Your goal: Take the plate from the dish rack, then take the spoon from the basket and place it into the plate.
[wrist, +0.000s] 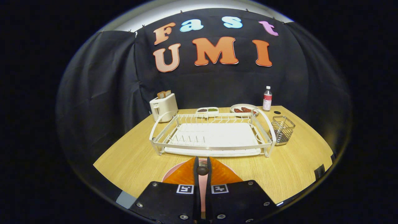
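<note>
So we're at the spoon step now: our gripper (202, 166) hangs low over the pink plate (174, 170) on the near table, fingers clamped on the spoon (202, 170). Rack (211, 146) and basket (282, 129) sit beyond. Next we'd guess: lower, let go gently.

Tongs (202, 165) clamping spoon (202, 170) over plate (174, 170)

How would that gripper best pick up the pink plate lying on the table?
By its rim. The pink plate lies flat under the fingers, in front of the dish rack, so one finger would probably slide under the near edge, coming in low from this side. First the gripper must let go: it is shut on a dark round-ended thing, probably the spoon.
</note>
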A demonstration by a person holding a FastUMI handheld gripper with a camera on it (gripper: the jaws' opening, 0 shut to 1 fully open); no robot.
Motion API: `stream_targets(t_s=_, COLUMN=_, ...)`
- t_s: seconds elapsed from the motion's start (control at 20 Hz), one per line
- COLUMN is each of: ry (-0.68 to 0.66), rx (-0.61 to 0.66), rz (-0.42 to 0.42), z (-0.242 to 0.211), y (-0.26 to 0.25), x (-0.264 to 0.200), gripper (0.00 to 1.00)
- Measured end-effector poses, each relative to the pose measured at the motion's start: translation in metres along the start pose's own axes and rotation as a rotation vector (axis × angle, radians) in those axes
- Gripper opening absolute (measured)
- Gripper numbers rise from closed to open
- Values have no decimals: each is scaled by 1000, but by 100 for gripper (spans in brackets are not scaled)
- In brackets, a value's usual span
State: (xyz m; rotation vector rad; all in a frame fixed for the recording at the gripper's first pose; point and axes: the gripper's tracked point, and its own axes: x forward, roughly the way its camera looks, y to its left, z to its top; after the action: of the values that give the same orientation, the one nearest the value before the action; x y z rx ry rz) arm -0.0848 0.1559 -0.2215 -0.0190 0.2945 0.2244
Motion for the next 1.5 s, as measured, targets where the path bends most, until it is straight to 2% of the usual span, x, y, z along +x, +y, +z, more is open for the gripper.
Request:
stream_targets(t_s=0.25, ry=14, rx=-50, rz=28, z=-14, y=10, x=6, gripper=7)
stream_targets(t_s=0.55, ry=114, rx=-35, rz=19, z=-46, y=2, x=1, gripper=18)
stream_targets(t_s=0.65, ry=117, rx=-21, rz=10, z=-43, y=-5, x=-1, gripper=26)
stream_targets(t_s=0.7, ry=113, rx=-13, rz=5, z=-39, y=-8, x=-3, gripper=35)
stream_targets(t_s=0.85, ry=95, rx=3, rz=-9, z=-20, y=-23, x=-7, gripper=55)
stream_targets(t_s=0.9, ry=89, rx=11, rz=-15, z=-11, y=-30, x=-9, gripper=65)
stream_targets(t_s=0.95, ry=82, rx=24, rz=-31, z=-3, y=-40, x=-12, gripper=70)
stream_targets(t_s=1.0, ry=72, rx=41, rz=-39, z=7, y=-49, x=-14, gripper=80)
stream_targets(t_s=1.1, ry=38, rx=65, rz=-62, z=31, y=-67, x=-22, gripper=90)
stream_targets(t_s=1.2, ry=4, rx=67, rz=-90, z=54, y=-89, x=-28, gripper=97)
stream_targets(t_s=1.5, ry=-82, rx=55, rz=-155, z=110, y=-154, x=-49, gripper=98)
